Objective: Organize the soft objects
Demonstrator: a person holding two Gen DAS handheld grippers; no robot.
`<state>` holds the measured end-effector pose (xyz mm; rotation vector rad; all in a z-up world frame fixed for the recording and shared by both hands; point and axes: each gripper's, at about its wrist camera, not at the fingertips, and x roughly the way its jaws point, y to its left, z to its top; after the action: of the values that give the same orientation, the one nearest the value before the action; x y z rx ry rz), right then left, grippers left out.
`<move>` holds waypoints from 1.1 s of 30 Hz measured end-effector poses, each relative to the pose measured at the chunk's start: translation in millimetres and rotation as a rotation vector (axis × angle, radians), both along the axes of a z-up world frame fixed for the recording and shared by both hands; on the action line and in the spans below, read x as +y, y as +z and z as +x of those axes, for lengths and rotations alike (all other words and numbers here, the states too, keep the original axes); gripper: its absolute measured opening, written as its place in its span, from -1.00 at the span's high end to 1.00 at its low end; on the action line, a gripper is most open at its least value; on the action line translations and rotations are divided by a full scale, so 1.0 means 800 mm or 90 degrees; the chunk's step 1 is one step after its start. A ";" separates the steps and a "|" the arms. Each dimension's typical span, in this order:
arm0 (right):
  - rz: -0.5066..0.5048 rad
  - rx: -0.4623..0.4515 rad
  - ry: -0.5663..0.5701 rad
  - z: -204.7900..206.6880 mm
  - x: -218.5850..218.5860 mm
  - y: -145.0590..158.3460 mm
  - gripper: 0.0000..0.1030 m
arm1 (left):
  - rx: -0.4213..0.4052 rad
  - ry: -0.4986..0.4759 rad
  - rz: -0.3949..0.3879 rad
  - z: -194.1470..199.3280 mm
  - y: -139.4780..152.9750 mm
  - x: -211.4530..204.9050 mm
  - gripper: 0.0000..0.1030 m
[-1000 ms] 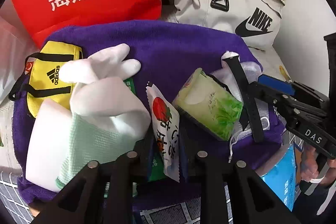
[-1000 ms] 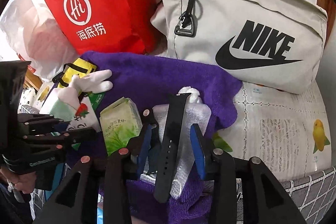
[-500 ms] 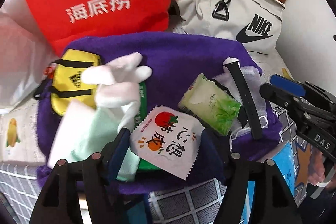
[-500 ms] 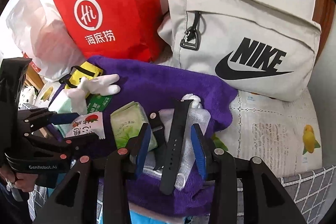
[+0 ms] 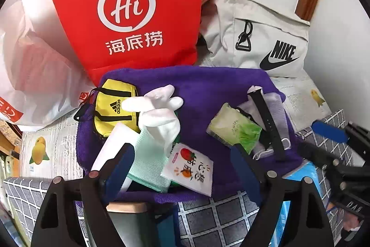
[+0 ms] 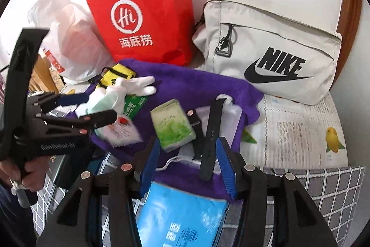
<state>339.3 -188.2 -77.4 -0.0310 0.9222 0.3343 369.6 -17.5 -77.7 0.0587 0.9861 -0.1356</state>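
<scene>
Left wrist view is looking down past the left gripper, whose jaws are opening wide with nothing pinched; the strawberry sachet is lying loose between the blue pads, resting on the purple towel. Just beyond the left pad, one mint cloth and one white glove are overlapping, with one yellow pouch beside them. Toward the right pad, one green tissue pack is sitting next to one black watch strap.

From the right wrist, the right gripper is also opening, and the strap's lower end is lying between its pads without being squeezed. A blue packet is showing directly below these jaws. The towel's near edge is hanging over the checked cover, and bare towel is stretching out behind the objects. Farthest back, one red paper bag, one beige Nike bag and one white plastic bag are lining the wall.
</scene>
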 end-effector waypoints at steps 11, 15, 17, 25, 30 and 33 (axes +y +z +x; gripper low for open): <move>-0.001 0.004 -0.005 -0.024 0.001 0.000 0.02 | 0.012 0.041 0.014 -0.022 -0.001 0.030 -0.64; 0.012 0.001 -0.013 -0.041 0.003 0.008 0.02 | 0.015 0.068 0.036 -0.043 0.002 0.045 -0.64; 0.006 -0.002 -0.015 -0.049 0.007 0.012 0.02 | 0.018 0.076 0.030 -0.056 0.004 0.051 -0.64; 0.002 -0.049 -0.027 -0.113 0.021 0.046 -0.47 | 0.005 0.107 -0.001 -0.137 0.023 0.065 -0.65; -0.002 -0.073 -0.033 -0.162 0.028 0.059 -0.74 | -0.024 0.108 -0.001 -0.192 0.039 0.058 -0.79; -0.001 -0.073 -0.040 -0.187 0.028 0.058 -0.77 | -0.035 0.109 0.005 -0.225 0.044 0.051 -0.79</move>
<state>189.5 -165.7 -30.6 -0.0220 0.8079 0.2702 189.9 23.6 -42.3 -0.0145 0.9319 0.0265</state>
